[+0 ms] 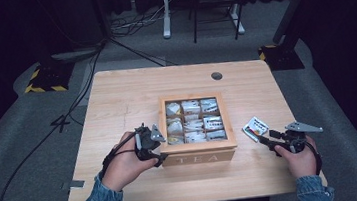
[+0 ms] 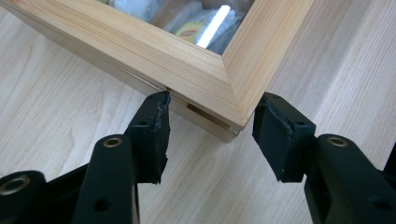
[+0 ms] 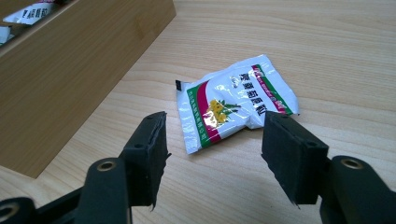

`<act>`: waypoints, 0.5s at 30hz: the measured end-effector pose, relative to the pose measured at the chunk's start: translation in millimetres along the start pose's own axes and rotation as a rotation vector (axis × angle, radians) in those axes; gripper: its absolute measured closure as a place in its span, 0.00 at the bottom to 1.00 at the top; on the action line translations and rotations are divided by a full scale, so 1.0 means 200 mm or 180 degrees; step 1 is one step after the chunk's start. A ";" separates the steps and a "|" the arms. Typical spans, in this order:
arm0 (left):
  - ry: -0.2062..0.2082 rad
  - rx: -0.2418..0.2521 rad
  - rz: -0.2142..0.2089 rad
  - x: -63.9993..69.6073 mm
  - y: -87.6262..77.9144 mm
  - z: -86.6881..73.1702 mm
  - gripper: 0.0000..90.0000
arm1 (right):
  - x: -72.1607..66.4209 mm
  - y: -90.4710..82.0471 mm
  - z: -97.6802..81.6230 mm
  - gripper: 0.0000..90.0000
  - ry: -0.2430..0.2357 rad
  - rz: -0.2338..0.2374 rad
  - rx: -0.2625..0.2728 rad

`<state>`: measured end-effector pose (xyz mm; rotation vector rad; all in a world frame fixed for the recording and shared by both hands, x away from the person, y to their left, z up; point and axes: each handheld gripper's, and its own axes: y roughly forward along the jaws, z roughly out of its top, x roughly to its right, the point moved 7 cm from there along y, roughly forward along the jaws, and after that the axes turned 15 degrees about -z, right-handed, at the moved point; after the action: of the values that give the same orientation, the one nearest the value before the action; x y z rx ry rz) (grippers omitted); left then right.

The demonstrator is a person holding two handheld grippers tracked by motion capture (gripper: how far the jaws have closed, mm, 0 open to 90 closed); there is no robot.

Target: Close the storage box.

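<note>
Sachet of tea (image 3: 236, 105), white foil with red and green stripes, lies flat on the pale wooden desk (image 1: 130, 90) just right of the light wooden tea box (image 1: 199, 151) with its glass lid and nine compartments of packets. It sits ahead of the right claw (image 3: 215, 158), between the lines of its spread jaws but beyond them, untouched. Picking it up looks like the step in hand; the next move calls for easing forward and low, then closing. The left claw (image 2: 210, 135) gapes wide, straddling the box's near-left corner, seemingly steadying it or readying to lift the lid.
</note>
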<state>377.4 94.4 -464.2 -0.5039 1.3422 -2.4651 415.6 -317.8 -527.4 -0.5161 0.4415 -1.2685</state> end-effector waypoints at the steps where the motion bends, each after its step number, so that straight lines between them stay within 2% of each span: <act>1: 0.0012 -0.0051 -0.0021 0.00 0.01 -0.01 0.52 | 0.00 0.00 0.00 0.47 0.0002 0.0001 -0.0001; 9: 0.0016 -0.0065 -0.0056 -0.01 0.03 -0.02 0.51 | 0.00 0.00 0.00 0.46 0.0003 0.0013 -0.0005; 12: 0.0084 0.0009 -0.0073 -0.01 0.04 -0.02 0.42 | 0.00 0.00 0.00 0.47 0.0001 0.0010 -0.0008; 14: 0.0097 0.0035 -0.0097 -0.01 0.03 -0.02 0.42 | 0.00 0.00 0.00 0.47 -0.0006 0.0011 -0.0001; 15: 0.0111 0.0098 -0.0103 -0.01 0.02 -0.02 0.41 | 0.00 0.00 0.00 0.47 -0.0008 0.0011 0.0002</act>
<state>378.3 95.5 -470.1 -0.4815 1.3170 -2.5278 416.4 -316.9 -527.7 -0.5160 0.4398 -1.2645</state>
